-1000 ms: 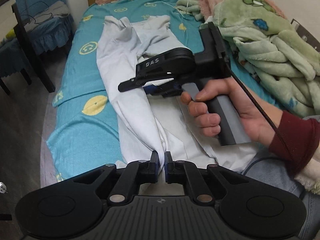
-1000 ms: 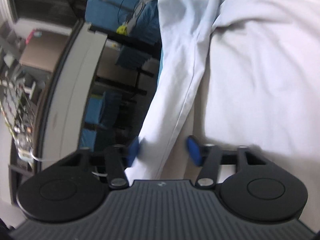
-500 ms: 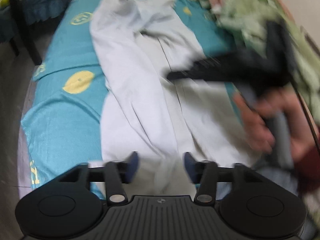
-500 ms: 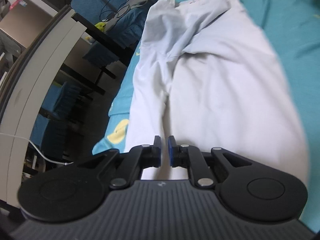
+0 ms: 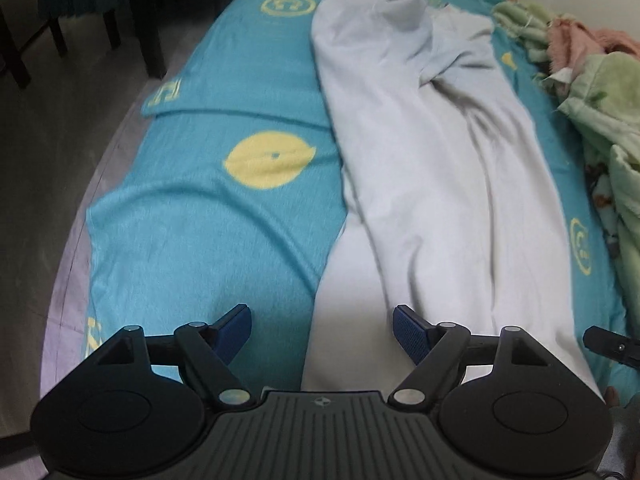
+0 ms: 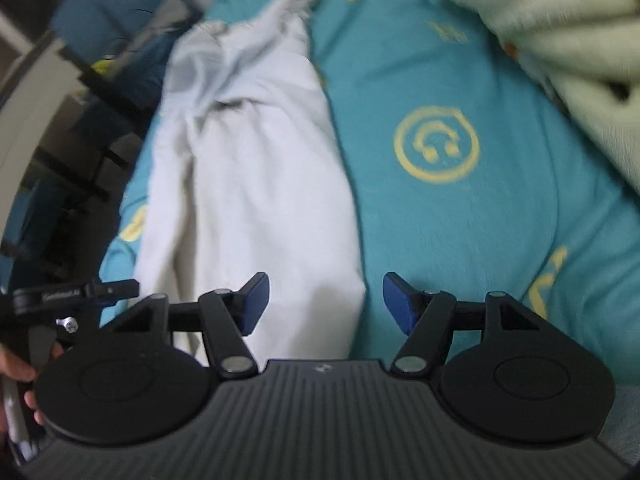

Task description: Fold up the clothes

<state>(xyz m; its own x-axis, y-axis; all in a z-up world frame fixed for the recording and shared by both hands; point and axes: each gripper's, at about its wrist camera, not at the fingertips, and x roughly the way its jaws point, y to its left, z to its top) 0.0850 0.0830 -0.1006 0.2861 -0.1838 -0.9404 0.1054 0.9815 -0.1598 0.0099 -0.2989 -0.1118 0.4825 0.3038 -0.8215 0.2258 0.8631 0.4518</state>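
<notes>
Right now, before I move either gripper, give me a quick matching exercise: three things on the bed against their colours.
Things:
1. long cotton garment
2. printed bedsheet
3. fleece blanket

Colours:
A. teal with yellow symbols
B. pale green
C. white

Pairs: 1-C, 2-A, 3-B
</notes>
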